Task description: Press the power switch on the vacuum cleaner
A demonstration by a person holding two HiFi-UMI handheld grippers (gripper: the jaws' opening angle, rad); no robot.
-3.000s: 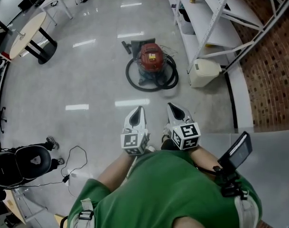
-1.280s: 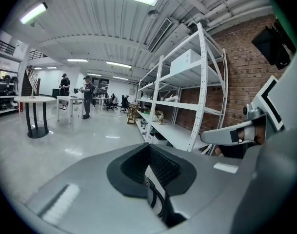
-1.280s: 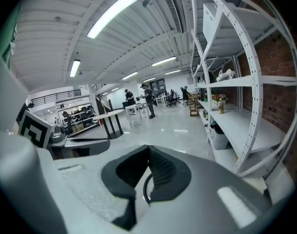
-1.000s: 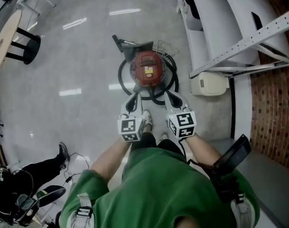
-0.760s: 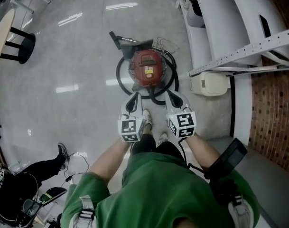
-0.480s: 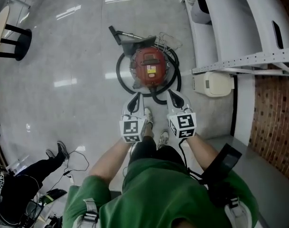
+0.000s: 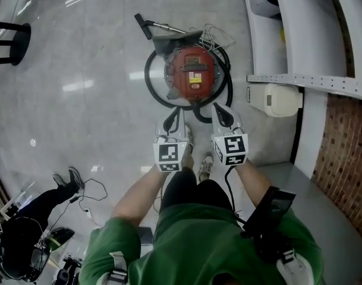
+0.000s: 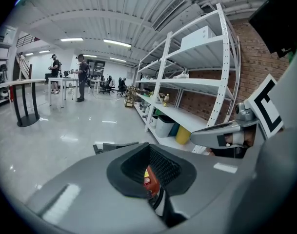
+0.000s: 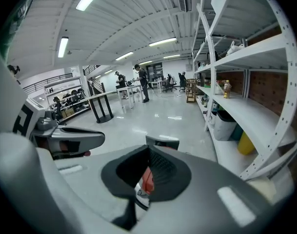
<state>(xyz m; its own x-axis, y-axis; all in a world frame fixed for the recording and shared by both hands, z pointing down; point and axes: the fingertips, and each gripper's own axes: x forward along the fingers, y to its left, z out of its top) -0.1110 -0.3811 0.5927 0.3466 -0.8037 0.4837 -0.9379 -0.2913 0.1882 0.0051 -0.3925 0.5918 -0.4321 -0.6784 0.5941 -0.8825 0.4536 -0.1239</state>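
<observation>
Upper centre of the head view: round red canister vacuum cleaner (image 7: 192, 73) with a yellow label on its lid, on the glossy grey floor (image 7: 79, 117). Sits inside a loop of black hose (image 7: 150, 79), with a dark floor nozzle (image 7: 175, 38) just above it in the frame.

Directly below it, side by side: grey left gripper (image 7: 173, 113) and grey right gripper (image 7: 219, 108), both pointing up-frame at the machine, close to it but not touching. Jaws of each pressed together and clasping nothing, as both gripper views confirm. Glimpsed red through the window of each clenched pair: the same vacuum cleaner (image 8: 148, 182), ahead of the tips and apart from them.

Right of the machine: lidded beige plastic bin (image 7: 282, 100), tucked under white metal shelving (image 7: 299, 34). Far right edge: red brick wall (image 7: 347, 153).

Lower centre: green shirt (image 7: 210, 236) of the person holding the tools, pale shoes (image 7: 206, 166) just behind the grippers. Lower left corner: another person in dark clothes (image 7: 32, 206), low on the floor among cables.
</observation>
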